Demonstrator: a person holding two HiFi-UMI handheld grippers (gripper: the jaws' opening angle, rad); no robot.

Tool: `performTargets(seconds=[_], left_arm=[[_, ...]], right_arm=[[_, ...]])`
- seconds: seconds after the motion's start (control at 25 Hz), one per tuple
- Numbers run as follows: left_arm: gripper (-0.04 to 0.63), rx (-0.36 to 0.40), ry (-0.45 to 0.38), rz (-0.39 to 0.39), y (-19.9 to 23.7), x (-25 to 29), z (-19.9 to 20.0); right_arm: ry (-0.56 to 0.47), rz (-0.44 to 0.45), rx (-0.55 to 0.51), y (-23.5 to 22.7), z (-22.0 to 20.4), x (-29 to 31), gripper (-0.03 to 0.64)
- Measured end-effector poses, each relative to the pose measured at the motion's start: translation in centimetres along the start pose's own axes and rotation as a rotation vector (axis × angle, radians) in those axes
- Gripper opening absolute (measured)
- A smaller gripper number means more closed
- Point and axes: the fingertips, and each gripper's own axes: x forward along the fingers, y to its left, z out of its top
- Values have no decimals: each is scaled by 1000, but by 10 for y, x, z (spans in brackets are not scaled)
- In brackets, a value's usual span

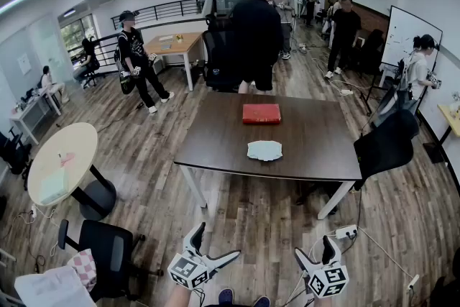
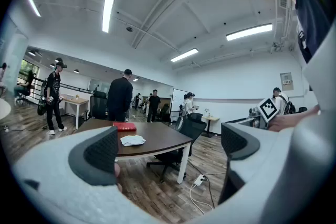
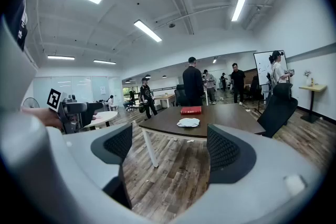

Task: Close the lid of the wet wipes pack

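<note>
- Fingers (image 2: pixel 100 157) on my left gripper (image 2: pixel 168 150) stand wide apart with nothing between them; past them I see only floor (image 2: pixel 157 191) and the far table (image 2: pixel 164 138).
- On my right gripper (image 3: pixel 170 147) the fingers (image 3: pixel 227 150) are spread just as wide, and they too hold nothing.
- From the head view, both grippers hang low over the wood floor, well apart from the table.
- On that table the wet wipes pack (image 1: pixel 265 150) lies flat near the front edge, with a red box (image 1: pixel 261 113) behind it. I cannot tell how its lid stands.
</note>
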Motion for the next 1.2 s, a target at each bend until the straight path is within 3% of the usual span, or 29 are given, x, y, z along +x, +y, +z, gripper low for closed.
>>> performTargets(seconds=[0.48, 0.6, 0.68, 1.2], left_arm=[[600, 3, 12, -18, -11, 10, -4], [600, 12, 7, -27, -11, 14, -1], [600, 16, 4, -25, -14, 14, -2], [600, 0, 3, -9, -49, 16, -12]], right_arm=[[-22, 2, -43, -14, 4, -8, 440], [-70, 0, -70, -14, 15, -6, 495], [-83, 12, -73, -13, 18, -7, 497], [-79, 37, -65, -29, 5, -36, 502]])
